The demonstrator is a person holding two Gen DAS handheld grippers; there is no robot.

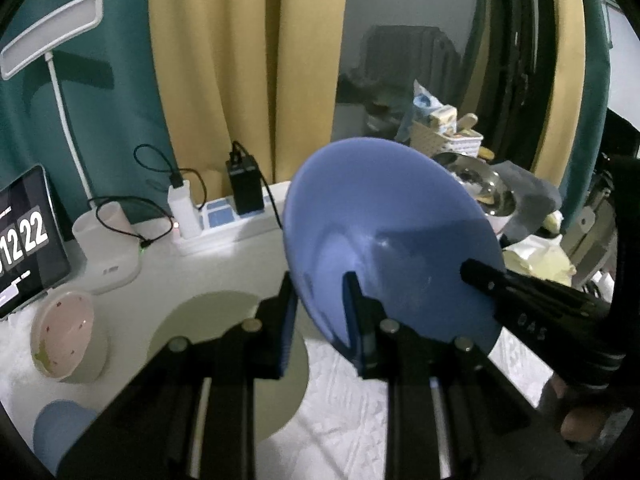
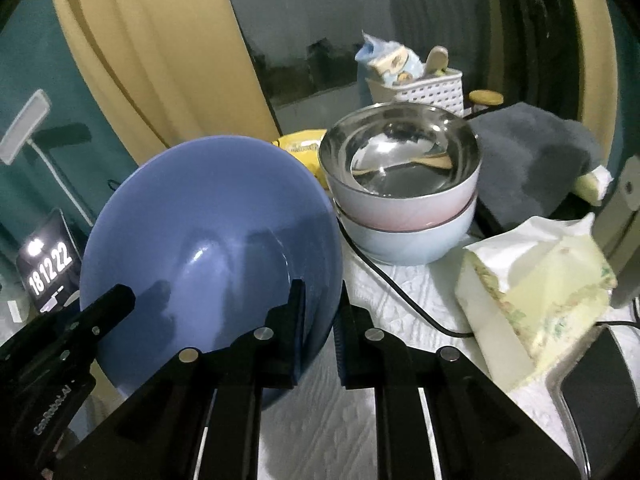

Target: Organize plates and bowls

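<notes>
Both grippers — left (image 1: 320, 312) and right (image 2: 322, 320) — pinch opposite rims of the blue bowl (image 1: 384, 232), held tilted above the table (image 1: 344, 400). Risk: thin rim grips slip, dropping it; a swing could strike the steel bowl (image 2: 400, 148).
</notes>
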